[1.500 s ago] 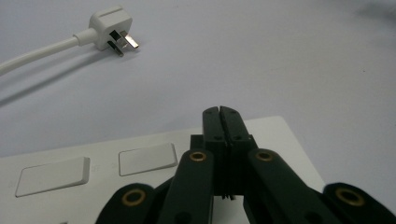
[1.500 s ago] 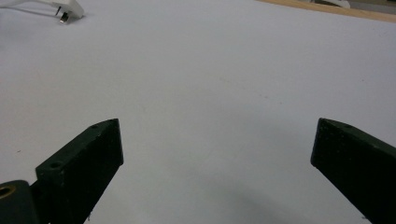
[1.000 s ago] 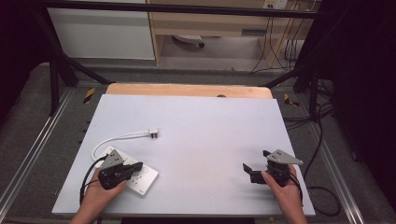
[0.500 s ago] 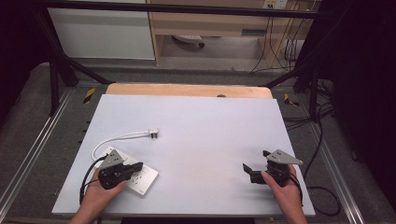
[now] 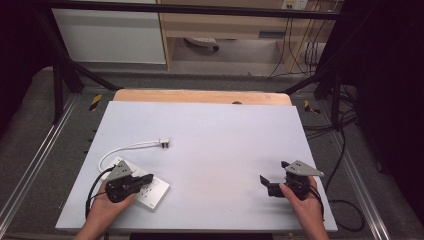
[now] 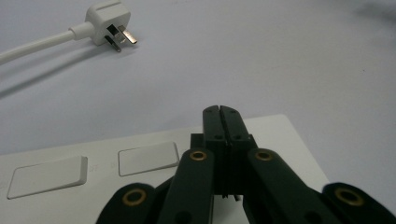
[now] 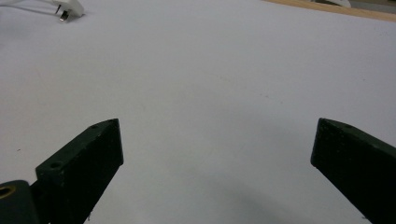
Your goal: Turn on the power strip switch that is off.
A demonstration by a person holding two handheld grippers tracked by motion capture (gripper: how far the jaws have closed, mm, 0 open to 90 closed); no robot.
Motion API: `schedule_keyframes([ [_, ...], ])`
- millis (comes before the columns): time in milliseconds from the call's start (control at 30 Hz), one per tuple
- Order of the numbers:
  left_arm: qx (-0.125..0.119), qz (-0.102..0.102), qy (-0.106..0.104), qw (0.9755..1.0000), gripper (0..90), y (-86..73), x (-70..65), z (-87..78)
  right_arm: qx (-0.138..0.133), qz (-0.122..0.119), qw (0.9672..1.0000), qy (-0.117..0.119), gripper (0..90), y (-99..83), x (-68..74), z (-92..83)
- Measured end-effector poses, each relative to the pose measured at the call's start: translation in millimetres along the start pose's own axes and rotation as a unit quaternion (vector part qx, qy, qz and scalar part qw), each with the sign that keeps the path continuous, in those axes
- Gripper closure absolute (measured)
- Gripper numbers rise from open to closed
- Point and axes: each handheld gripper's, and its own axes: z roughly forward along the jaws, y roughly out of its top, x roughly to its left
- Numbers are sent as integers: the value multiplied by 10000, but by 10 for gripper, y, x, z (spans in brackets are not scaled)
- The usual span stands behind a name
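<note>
— High view: what is the left claw (image 5: 148,177) working on?

— It hovers over a white power strip (image 5: 152,192) at the near left of the counter (image 5: 225,135), jaws pressed together with nothing between them. The left gripper view looks along the closed tips to the strip's flat top and its rocker switches (image 6: 148,158).

— And the plug?

— The white plug (image 6: 106,21) lies loose just beyond the strip, prongs bare, on a curling cord (image 5: 125,149). It looks light, hard and smooth, likely slippery; the cord is limp, so gripping the plug body across its flat sides seems best.

— The right side?

— The right claw (image 5: 267,184) rests low, well apart at the near right, jaws spread wide and empty, pointing toward the left across the counter.
</note>
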Motion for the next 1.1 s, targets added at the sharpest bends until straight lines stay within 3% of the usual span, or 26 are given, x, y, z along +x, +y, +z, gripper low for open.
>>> schedule_keyframes([
  [167,77,-46,127,9999,900,-7,26,-9,-2,0,10000,6,27,1,1,-1],
  [200,55,-116,63,9999,900,-20,55,-19,-3,0,10000,7,27,1,1,-2],
  [367,56,3,98,9999,900,-15,34,-12,-8,-2,10000,10,27,2,1,-1],
  [1100,-17,-4,86,10000,900,-4,23,-17,7,-1,10000,12,27,0,3,5],
])
